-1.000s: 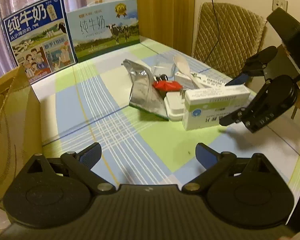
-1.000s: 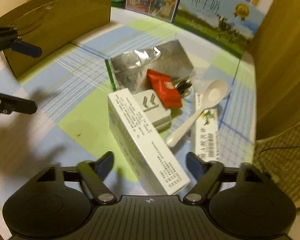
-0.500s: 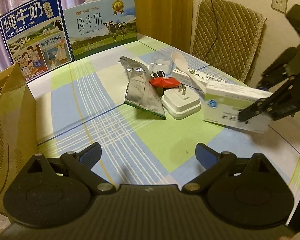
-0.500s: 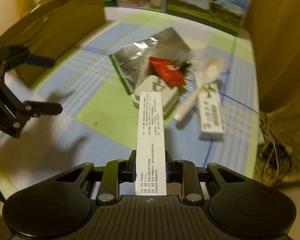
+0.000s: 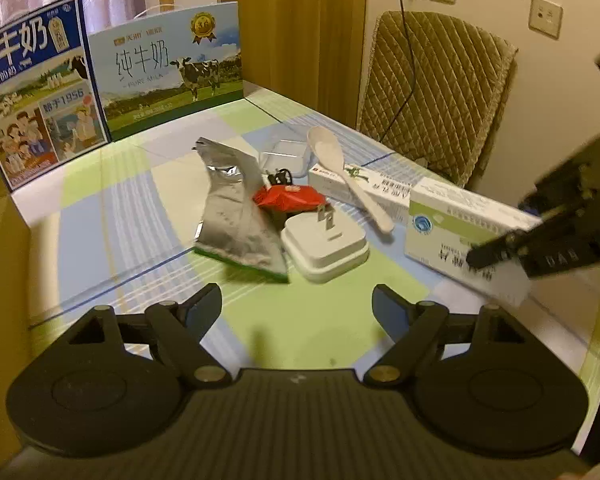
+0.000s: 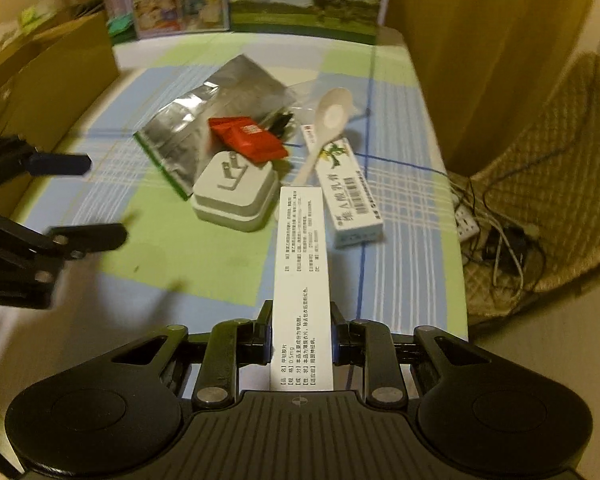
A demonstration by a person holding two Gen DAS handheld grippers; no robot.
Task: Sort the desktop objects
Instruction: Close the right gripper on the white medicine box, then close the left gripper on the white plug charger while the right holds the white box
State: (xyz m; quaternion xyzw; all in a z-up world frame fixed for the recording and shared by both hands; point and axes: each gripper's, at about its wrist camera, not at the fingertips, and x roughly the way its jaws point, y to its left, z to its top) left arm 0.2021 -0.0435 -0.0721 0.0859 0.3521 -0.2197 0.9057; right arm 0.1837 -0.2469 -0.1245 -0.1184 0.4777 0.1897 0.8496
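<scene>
Left wrist view. The left gripper (image 5: 296,304) is hovering with its fingers spread wide and nothing between them, pointing at the white plug adapter (image 5: 325,246) on the checked tablecloth (image 5: 140,208). Taking the adapter as landmark: a silver foil pouch (image 5: 236,216) is lying just to its left, a red packet (image 5: 288,199) is touching its far edge, and a white spoon (image 5: 346,172) is resting across a long ointment box (image 5: 364,188) beyond it to the right. Right of the adapter, the medicine box (image 5: 460,236) is sitting clamped in the right gripper (image 5: 500,232), apparently lifted off the cloth. The box is white with a green band and a round blue logo.

Right wrist view. The right gripper's fingers (image 6: 266,334) are pressing on both long sides of the medicine box, near its rear end. The box's long axis is running straight out along the fingers, its far end reaching just short of the adapter's right side. Its upper face is white with black printed text. A brown cardboard box (image 6: 48,76) is standing well to the left of the adapter, nearer the left gripper.

Judgement: the right hand has the box secured; the carry toward a container is coming next, with the box's long overhang risking a swing or slip.
</scene>
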